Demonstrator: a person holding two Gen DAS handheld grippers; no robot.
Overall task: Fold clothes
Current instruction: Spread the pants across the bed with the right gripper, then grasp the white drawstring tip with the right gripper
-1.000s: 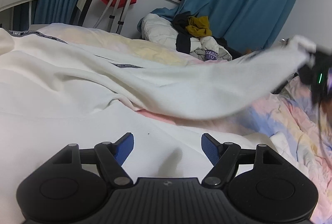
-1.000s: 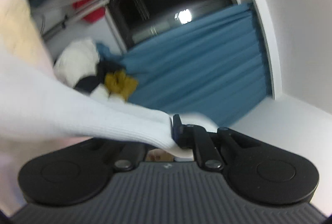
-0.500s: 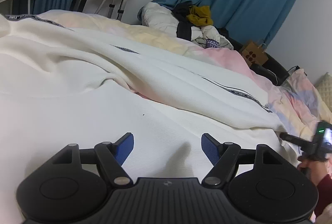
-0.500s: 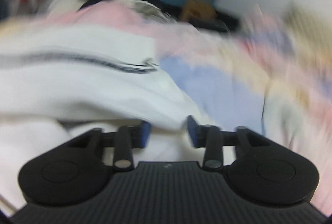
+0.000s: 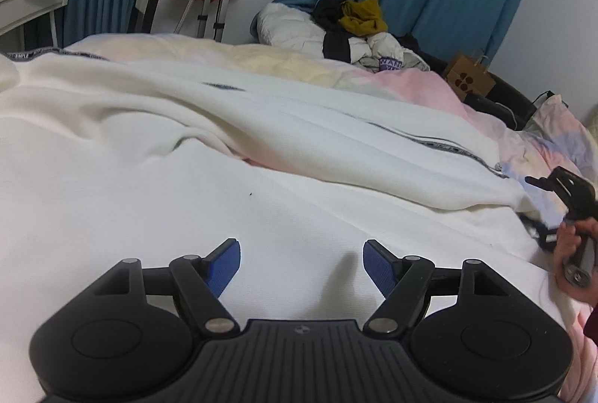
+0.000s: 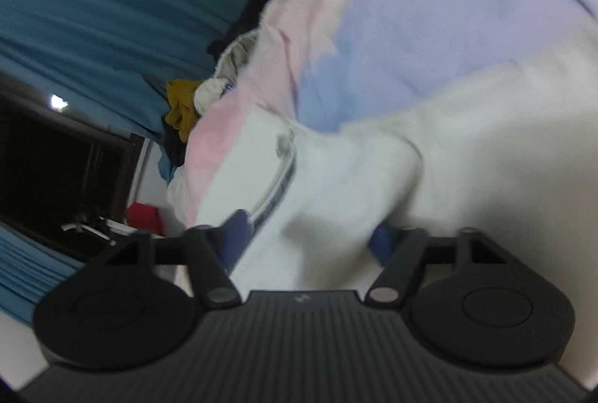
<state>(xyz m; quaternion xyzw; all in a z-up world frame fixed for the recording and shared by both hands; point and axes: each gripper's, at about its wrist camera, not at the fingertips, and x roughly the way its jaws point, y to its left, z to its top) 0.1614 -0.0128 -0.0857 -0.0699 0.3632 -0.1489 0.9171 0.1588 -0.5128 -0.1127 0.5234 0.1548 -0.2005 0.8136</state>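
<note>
My left gripper hangs wide and empty over the soft, limp white garment spread on the bed, while my right gripper, at three o'clock, is closing around a floppy fold near its hem, the best hold, I judge.

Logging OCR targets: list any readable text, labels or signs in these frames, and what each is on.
"SIMPLE": on the dark tape trimming the white garment; rest of the tape is too small.
"WAN...": partial, on the purple patch in the clothes pile.
Cardboard bag: dots only, no words.
</note>
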